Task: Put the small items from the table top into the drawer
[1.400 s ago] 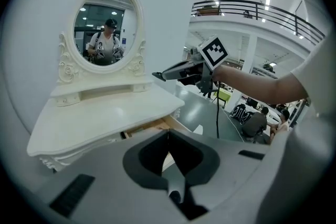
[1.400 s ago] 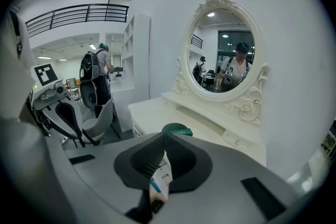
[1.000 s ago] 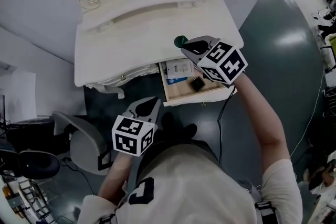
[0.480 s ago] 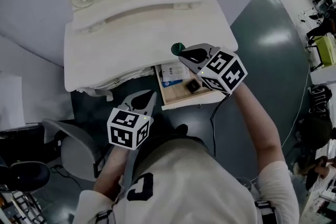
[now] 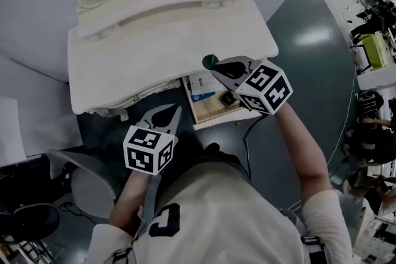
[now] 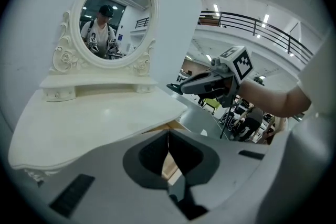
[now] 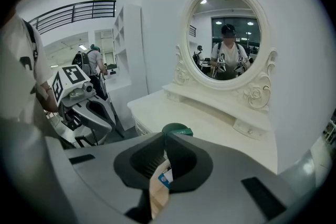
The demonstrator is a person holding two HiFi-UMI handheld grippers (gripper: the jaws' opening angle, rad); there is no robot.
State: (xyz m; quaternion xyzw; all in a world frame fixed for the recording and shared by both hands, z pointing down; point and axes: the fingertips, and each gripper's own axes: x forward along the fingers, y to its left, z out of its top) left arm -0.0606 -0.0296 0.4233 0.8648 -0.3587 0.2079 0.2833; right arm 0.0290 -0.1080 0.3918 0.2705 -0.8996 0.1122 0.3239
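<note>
Dark-green small item (image 5: 210,60) is gripped at the tip of the right tongs (image 5: 218,67); in the right gripper view the jaws are seen pinched narrow on it. It is held over the front right edge of the table (image 5: 154,40), just beside the open drawer (image 5: 209,112). The drawer opening is located below the item and on the person's side of it, partly hidden under the tongs. A white card (image 5: 199,83) and a small black square piece (image 5: 229,99) are noted inside the drawer. Left tongs (image 5: 174,112) are pressed together with nothing between them, off the table's front edge, left of the drawer. Judged: the right hand is the nearer one, and a short lowering towards the person is needed before release. The item looks roundish; no long axis can be made out.
</note>
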